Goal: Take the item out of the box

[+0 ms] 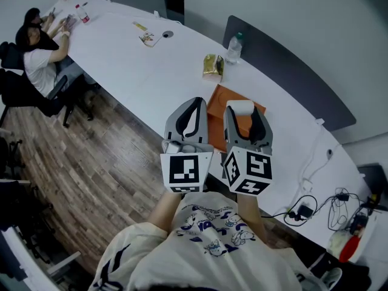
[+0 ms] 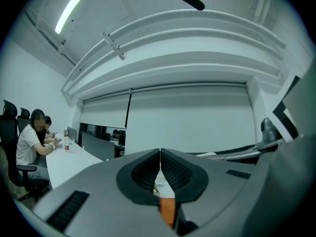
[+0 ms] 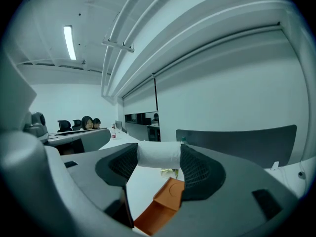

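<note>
My left tongs (image 1: 195, 103) and right tongs (image 1: 240, 109) hang side by side over the near edge of the bench (image 1: 139, 71), with the left one by the left edge of the box (image 1: 215, 117). The roll (image 1: 240, 105) sits between the right tongs' jaws, above the box. Behind the box is a snack bag (image 1: 212, 66), with a bottle (image 1: 234, 47) just right of it (nearly touching). Cables (image 1: 309, 210) lie far right on the bench, and two people (image 1: 37, 62) sit at its far left end.

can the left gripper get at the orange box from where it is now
Probably yes. The left gripper hangs near the left edge of the orange box with nothing between them, though its jaws are shut and must open first. The right gripper, shut on a white roll, sits close alongside.
</note>
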`<state>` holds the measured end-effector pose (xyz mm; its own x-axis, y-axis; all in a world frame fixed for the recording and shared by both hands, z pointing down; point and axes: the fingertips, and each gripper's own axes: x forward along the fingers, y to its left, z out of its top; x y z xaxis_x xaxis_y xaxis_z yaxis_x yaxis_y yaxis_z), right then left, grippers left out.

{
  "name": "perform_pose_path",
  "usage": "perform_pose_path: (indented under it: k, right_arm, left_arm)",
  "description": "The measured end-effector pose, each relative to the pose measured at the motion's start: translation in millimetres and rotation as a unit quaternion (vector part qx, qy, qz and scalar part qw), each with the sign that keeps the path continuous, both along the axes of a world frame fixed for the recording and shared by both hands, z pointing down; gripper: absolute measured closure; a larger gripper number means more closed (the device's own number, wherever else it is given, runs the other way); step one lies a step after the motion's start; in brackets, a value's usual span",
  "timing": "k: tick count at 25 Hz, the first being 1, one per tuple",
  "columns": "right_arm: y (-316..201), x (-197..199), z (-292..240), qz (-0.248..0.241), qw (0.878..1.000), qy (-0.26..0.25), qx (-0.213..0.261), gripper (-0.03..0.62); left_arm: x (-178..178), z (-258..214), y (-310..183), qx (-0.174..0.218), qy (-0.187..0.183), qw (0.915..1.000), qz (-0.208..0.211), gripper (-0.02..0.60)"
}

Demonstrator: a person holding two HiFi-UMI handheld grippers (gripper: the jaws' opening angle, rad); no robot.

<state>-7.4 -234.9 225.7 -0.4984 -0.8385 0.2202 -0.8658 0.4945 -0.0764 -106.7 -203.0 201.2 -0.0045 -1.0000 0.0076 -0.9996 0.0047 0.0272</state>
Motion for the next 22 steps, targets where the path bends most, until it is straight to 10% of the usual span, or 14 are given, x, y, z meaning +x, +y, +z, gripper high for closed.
perform_pose_path:
  k: [22]
  right_arm:
    - [-1.9, 4.1, -2.3, -0.005, 1.0, -0.005, 0.007, 0.319]
  left_arm:
    - [6.6, 0.8, -4.9, -0.001, -0.002, 1.0, 0.0, 0.561]
